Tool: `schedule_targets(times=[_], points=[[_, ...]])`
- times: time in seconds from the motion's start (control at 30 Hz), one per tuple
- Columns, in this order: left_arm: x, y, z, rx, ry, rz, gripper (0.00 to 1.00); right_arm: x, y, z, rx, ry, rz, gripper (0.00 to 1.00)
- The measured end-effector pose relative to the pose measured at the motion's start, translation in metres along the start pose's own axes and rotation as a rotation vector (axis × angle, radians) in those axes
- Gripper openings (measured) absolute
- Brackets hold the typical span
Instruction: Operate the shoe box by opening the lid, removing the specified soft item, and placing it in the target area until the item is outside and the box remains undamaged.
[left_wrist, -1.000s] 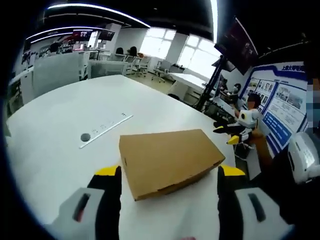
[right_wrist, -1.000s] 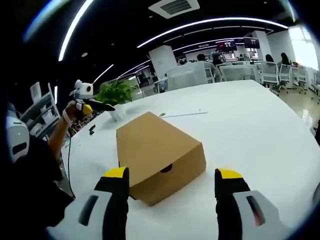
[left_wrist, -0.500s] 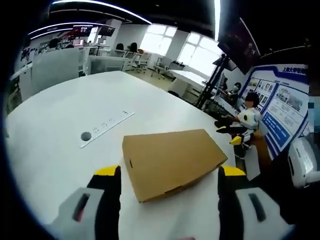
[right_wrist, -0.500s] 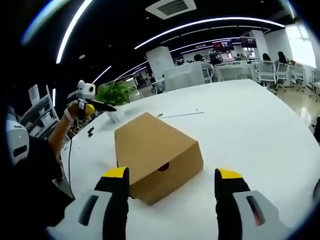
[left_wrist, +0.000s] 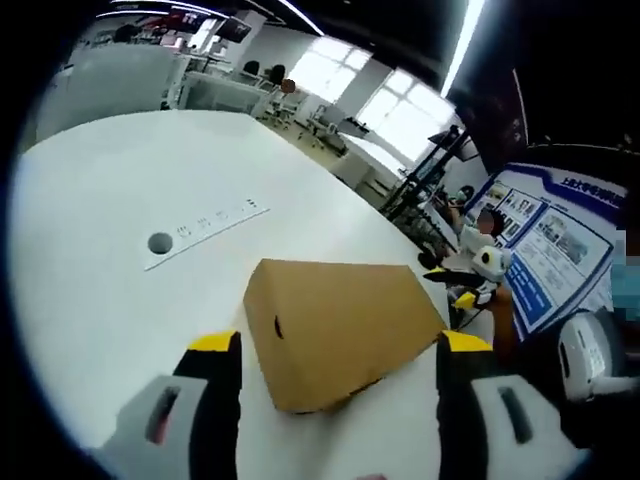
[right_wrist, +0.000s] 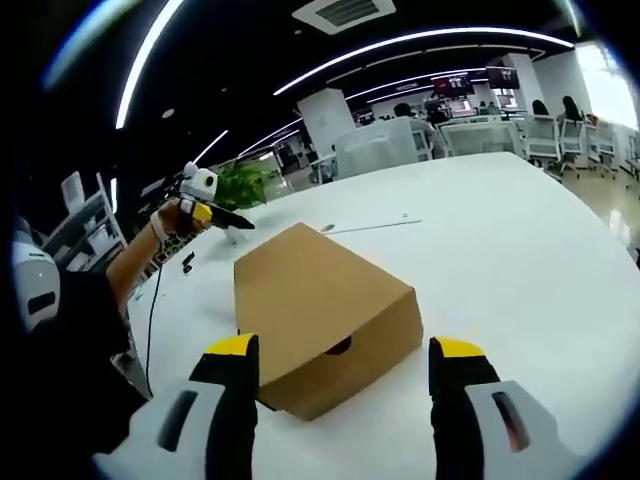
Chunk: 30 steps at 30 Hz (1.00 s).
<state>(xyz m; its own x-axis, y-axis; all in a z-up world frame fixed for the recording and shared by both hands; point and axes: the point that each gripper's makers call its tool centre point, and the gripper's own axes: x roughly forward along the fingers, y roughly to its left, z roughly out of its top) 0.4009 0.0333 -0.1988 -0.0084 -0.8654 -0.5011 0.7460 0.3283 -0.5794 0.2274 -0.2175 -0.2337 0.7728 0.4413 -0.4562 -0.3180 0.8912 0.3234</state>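
Hovering near closed shoe box (left_wrist: 335, 325) on bench (left_wrist: 110, 250), left tool (left_wrist: 338, 375) and right tool (right_wrist: 345, 375) spread, empty. Cardboard light, dents easily; take lid edge.

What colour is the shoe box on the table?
Plain brown cardboard, lid shut. The shoe box shows best in the right gripper view.

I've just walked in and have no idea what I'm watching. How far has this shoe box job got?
Nothing looks done yet. The brown shoe box sits on the white table with its lid shut, and no soft item is out. In hand: the left gripper and right gripper are both open, jaws either side of the box, not touching it. Left: open the lid, lift the item out and place it.
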Motion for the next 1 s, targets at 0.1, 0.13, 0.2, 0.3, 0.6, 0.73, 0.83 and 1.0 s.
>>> schedule_targets(times=[0.1, 0.13, 0.2, 0.3, 0.6, 0.73, 0.83, 1.0], points=[[0.004, 0.007, 0.000, -0.030, -0.001, -0.014, 0.83, 0.001, -0.002, 0.001, 0.003, -0.002, -0.005, 0.71], [0.005, 0.008, 0.001, -0.036, -0.001, -0.016, 0.83, 0.001, -0.003, 0.000, 0.003, 0.000, -0.008, 0.71], [0.007, 0.010, 0.001, -0.041, 0.000, -0.019, 0.83, 0.000, -0.004, 0.000, 0.005, 0.003, -0.014, 0.71], [0.010, 0.011, 0.002, -0.044, 0.003, -0.028, 0.82, 0.000, -0.007, -0.001, 0.011, 0.006, -0.022, 0.71], [0.030, 0.000, 0.001, -0.085, 0.009, -0.083, 0.81, -0.005, -0.011, -0.006, 0.025, 0.006, -0.030, 0.71], [0.031, 0.008, -0.001, -0.086, 0.028, -0.064, 0.81, -0.009, -0.016, -0.008, 0.033, -0.003, -0.041, 0.71], [0.031, 0.014, -0.001, -0.099, 0.037, -0.064, 0.81, -0.011, -0.017, -0.008, 0.035, -0.005, -0.043, 0.70], [0.030, 0.021, -0.002, -0.121, 0.043, -0.058, 0.81, -0.013, -0.015, -0.006, 0.029, -0.012, -0.040, 0.70]])
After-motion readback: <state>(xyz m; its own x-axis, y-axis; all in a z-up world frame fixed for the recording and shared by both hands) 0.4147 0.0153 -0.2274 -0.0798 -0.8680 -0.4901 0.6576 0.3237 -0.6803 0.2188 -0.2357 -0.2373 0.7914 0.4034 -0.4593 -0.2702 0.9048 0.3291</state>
